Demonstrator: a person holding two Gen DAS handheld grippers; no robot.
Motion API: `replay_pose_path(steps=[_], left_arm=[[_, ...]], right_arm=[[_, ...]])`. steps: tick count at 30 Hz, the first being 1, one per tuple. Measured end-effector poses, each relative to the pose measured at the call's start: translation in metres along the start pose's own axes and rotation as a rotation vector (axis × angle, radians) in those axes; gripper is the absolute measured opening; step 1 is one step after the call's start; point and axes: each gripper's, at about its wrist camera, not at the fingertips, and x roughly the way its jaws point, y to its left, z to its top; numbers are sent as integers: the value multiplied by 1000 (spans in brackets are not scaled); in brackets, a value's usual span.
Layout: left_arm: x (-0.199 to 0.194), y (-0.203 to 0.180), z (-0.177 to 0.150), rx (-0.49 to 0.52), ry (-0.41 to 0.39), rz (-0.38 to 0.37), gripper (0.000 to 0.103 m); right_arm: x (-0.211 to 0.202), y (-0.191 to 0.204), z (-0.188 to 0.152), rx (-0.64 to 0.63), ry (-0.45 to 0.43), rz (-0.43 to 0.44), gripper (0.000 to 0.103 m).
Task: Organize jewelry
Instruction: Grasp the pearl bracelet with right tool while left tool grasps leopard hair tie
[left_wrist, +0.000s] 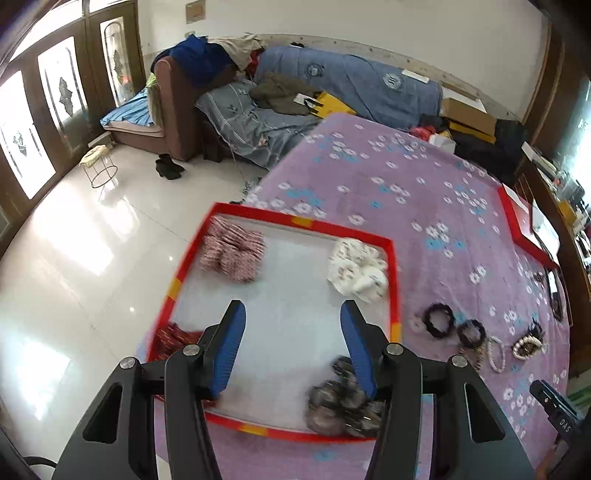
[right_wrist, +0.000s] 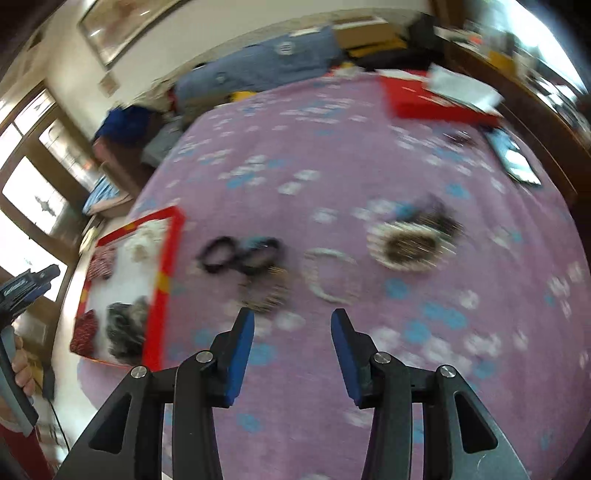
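A red-rimmed tray (left_wrist: 395, 280) lies on the purple flowered bedspread (left_wrist: 406, 177). It holds a pink patterned scrunchie pile (left_wrist: 231, 253), a white pile (left_wrist: 356, 266), a dark red pile (left_wrist: 173, 341) and a grey-black pile (left_wrist: 343, 402). My left gripper (left_wrist: 293, 314) is open and empty above the tray. Loose pieces lie right of the tray: black hair ties (right_wrist: 240, 254), a beaded bracelet (right_wrist: 264, 293), a pearl bracelet (right_wrist: 330, 275) and a pearl-and-dark piece (right_wrist: 410, 243). My right gripper (right_wrist: 291, 321) is open and empty, just short of the bracelets. The right view is blurred.
A red box (right_wrist: 424, 99) with white paper lies at the bed's far right. A sofa piled with blue bedding and clothes (left_wrist: 295, 88) stands behind the bed. A glossy tiled floor (left_wrist: 92, 258) with a small stool (left_wrist: 98, 162) lies left. The left gripper shows in the right view (right_wrist: 22, 291).
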Motion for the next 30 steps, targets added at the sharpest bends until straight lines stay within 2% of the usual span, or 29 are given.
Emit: replay_pose_path(steps=[6, 10, 15, 21, 24, 30], left_arm=[[-4, -37, -11, 33, 12, -24, 52], [2, -60, -16, 50, 13, -52, 52], [16, -108, -27, 153, 50, -110, 52], [47, -166, -51, 281, 133, -188, 52], [69, -188, -67, 330, 180, -201, 52], [103, -213, -81, 352, 231, -206, 51]], right_arm=[[-23, -70, -13, 114, -33, -78, 47], [-35, -100, -20, 161, -51, -99, 48], [-34, -125, -29, 193, -27, -109, 50], [-20, -135, -32, 204, 15, -86, 50], [-10, -131, -28, 190, 30, -64, 50], [10, -112, -5, 104, 18, -27, 50]])
